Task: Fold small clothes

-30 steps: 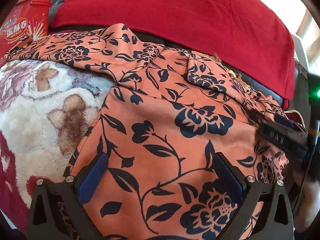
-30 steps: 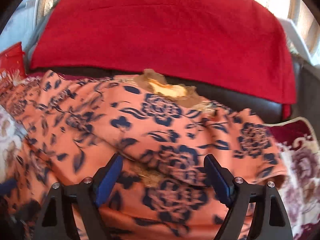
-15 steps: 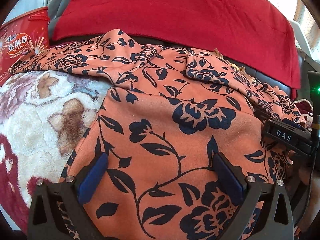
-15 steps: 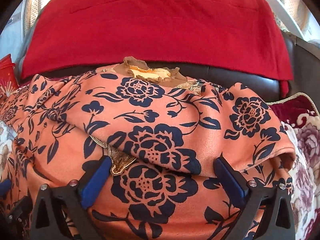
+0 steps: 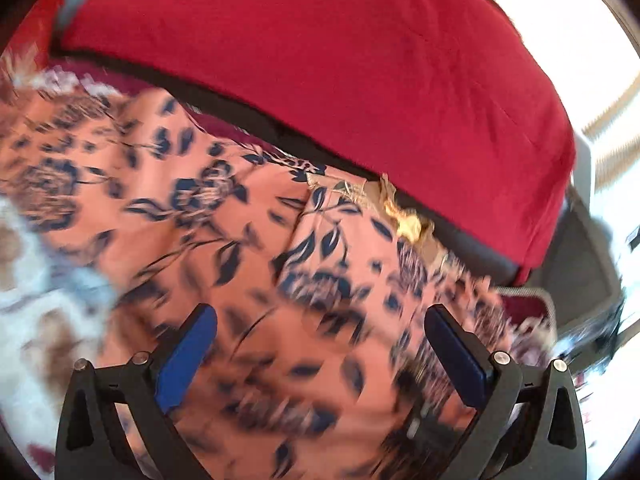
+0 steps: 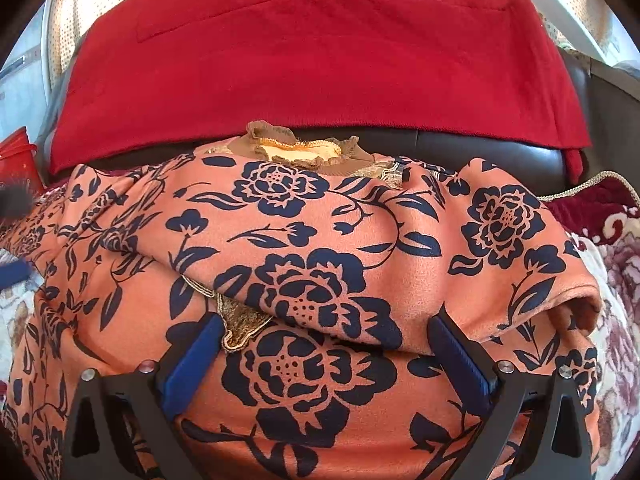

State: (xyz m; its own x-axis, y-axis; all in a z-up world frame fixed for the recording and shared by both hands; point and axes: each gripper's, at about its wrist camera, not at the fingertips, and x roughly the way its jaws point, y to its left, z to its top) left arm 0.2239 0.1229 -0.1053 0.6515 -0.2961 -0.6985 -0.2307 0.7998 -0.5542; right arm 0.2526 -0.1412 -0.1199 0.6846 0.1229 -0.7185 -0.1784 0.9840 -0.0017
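Blue pads line the 2 fingers of the right gripper (image 6: 320,354), which hangs with its jaws spread wide and nothing between them, low over the orange garment (image 6: 320,248) with its dark navy flowers. The left gripper (image 5: 320,346) is likewise spread and empty above the same cloth, though its view is badly smeared, so I cannot tell whether its fingers touch the fabric or hover just off it. The garment lies on the seat of a dark sofa, on a plush floral blanket (image 6: 616,280), with its tan ruffled collar (image 6: 298,150) at the far edge against the sofa back, which is draped in a red throw (image 6: 312,56). As for progress, I judge the folding begun but far from finished: 1 sleeve (image 6: 400,264) looks laid across the body from the right, its open cuff at the right edge and a strip of gold trim (image 6: 240,326) peeking from under its lower hem, while the left side trails off in loose, rumpled folds toward the blanket. That side and the lengthwise fold both seem left to do. Much is hard to read: the hem nearest me is cut off behind the gripper frames in both views, the far left sleeve runs out of sight, and a red box (image 6: 18,160) at the left edge is only partly in view.
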